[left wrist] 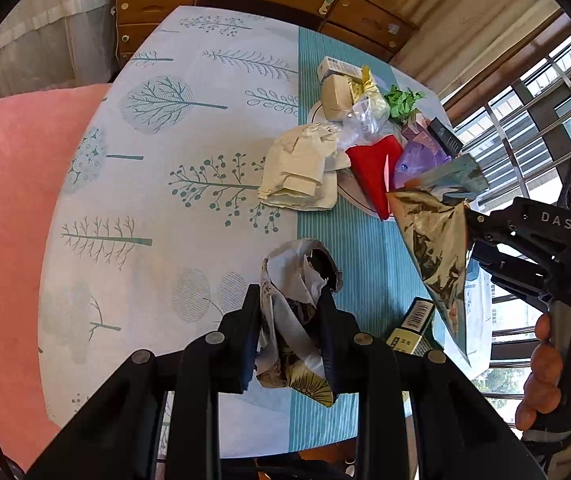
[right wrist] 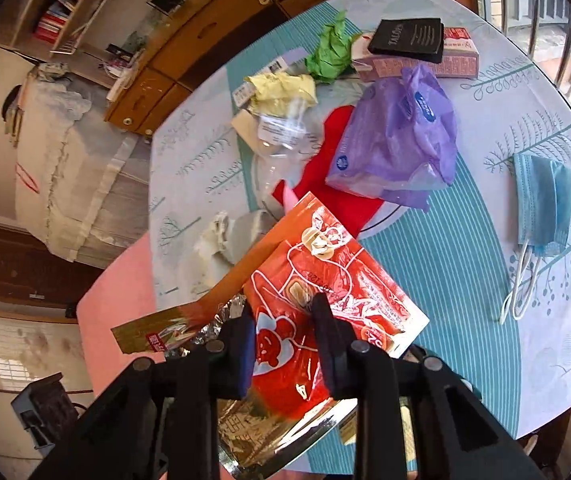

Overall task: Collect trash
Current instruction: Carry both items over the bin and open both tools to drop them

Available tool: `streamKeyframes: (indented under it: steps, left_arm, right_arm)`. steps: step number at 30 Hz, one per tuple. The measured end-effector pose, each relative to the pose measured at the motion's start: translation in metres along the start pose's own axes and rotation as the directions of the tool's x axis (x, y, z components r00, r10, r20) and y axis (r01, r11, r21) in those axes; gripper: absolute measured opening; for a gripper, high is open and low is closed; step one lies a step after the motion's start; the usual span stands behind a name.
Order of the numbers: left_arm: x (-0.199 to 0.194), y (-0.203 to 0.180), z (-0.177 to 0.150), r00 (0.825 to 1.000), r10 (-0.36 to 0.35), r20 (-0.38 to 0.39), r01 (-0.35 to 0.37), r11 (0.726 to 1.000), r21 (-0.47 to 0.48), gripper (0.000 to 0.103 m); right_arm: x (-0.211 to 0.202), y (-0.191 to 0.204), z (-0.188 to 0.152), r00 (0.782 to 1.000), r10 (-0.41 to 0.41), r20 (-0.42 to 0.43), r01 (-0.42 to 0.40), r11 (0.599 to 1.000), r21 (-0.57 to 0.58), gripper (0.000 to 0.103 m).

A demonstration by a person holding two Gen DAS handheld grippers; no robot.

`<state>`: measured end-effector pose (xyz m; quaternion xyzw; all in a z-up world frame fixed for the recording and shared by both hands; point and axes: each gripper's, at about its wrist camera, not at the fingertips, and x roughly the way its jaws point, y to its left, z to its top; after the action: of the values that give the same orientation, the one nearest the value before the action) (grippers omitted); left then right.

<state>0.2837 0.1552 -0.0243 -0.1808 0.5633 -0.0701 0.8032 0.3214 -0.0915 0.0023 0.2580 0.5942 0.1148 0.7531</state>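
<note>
My left gripper (left wrist: 291, 316) clamps a crumpled grey-white paper wad (left wrist: 297, 280) above the tree-print tablecloth (left wrist: 157, 184); my right gripper (right wrist: 283, 340) pinches a torn red foil-lined snack bag (right wrist: 317, 280), lifted clear.

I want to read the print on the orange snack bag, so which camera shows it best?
The right wrist view: the orange snack bag fills the foreground, printed side up, pinched between that gripper's fingers. The left wrist view shows mainly its silver inner foil, hanging from the right gripper at the frame's right.
</note>
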Motion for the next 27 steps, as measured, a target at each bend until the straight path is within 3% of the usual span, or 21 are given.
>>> streamKeyframes:
  steps: [8,16,22,27]
  left_arm:
    - [-0.057,-0.022,-0.045,0.995,-0.004,0.101,0.006,1.000,-0.015,0.025]
    - [-0.094,-0.056,-0.128,0.988,0.025,0.153,-0.019,0.999,-0.042,0.025]
    - [-0.103,-0.075,-0.198,0.987,0.058,0.149,-0.046,0.996,-0.081,0.025]
    - [-0.098,-0.084,-0.247,0.991,0.088,0.102,-0.079,0.993,-0.089,0.025]
  right_arm:
    - [-0.050,0.023,-0.040,0.985,0.165,-0.059,-0.173,0.969,-0.176,0.026]
    - [-0.101,0.008,-0.102,0.966,0.223,-0.132,-0.257,0.894,-0.368,0.026]
    - [-0.116,-0.027,-0.154,0.958,0.205,-0.202,-0.277,0.849,-0.451,0.026]
    - [-0.107,-0.061,-0.186,0.952,0.153,-0.267,-0.262,0.857,-0.443,0.026]
